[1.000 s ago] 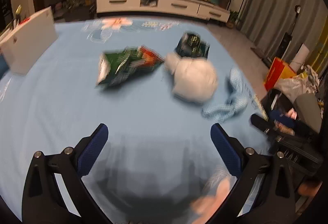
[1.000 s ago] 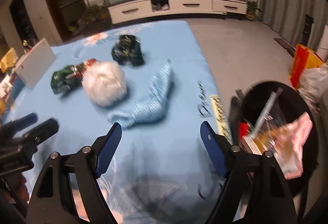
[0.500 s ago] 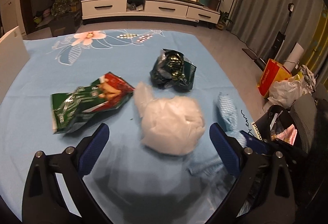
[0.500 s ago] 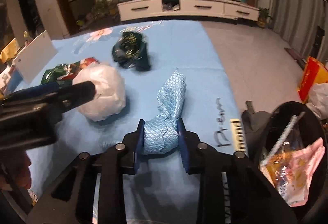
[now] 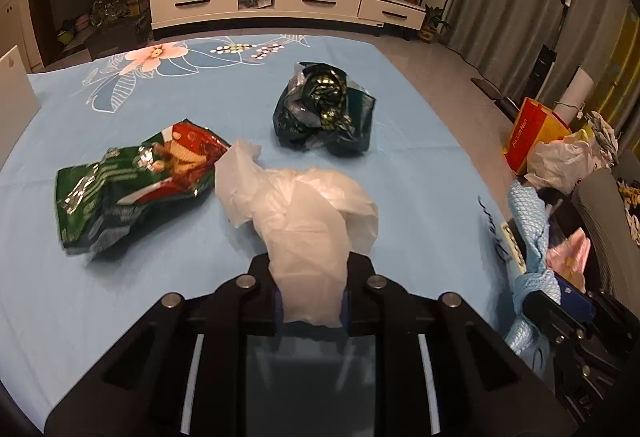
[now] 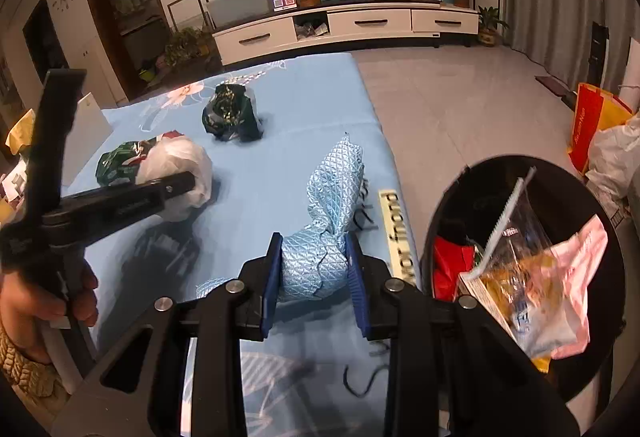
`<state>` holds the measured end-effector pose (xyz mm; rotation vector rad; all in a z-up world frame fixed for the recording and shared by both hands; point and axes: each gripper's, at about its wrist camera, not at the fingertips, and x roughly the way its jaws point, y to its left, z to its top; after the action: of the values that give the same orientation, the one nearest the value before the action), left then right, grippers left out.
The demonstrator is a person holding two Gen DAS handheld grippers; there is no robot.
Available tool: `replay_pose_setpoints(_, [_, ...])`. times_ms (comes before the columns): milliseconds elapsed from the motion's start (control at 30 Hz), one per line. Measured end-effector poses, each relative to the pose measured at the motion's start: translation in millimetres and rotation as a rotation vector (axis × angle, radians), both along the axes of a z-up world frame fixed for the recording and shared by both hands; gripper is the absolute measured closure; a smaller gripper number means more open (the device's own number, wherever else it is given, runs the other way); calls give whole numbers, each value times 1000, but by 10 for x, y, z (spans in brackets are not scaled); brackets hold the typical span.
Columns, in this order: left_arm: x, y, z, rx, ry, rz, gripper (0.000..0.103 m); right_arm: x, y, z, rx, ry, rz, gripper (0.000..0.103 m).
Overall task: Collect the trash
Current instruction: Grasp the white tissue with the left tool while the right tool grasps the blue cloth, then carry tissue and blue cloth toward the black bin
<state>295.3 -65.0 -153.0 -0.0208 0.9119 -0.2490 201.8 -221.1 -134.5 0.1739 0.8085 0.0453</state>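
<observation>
While the left gripper (image 5: pixel 311 303) is closing its jaws on the near end of the white plastic bag (image 5: pixel 304 213) lying on the blue tablecloth (image 5: pixel 408 173), we are clamping the right gripper (image 6: pixel 314 273) on the blue quilted cloth (image 6: pixel 328 221) near the table's edge. Only the right wrist view is showing us the black bin (image 6: pixel 452 197) beside the table, holding wrappers. The left view is giving us the green snack packet (image 5: pixel 132 181) unobscured, just left of the bag, and the dark crumpled wrapper (image 5: pixel 326 113) beyond.
</observation>
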Motion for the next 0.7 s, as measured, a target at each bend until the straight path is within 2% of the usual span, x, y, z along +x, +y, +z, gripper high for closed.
replay_pose_setpoints(400, [-835, 86, 367, -17, -20, -13, 82, -495, 31, 179, 10, -15, 5, 72])
replay_pose_setpoints(700, [-1443, 218, 605, -19, -38, -3, 81, -883, 109, 450, 10, -70, 27, 72])
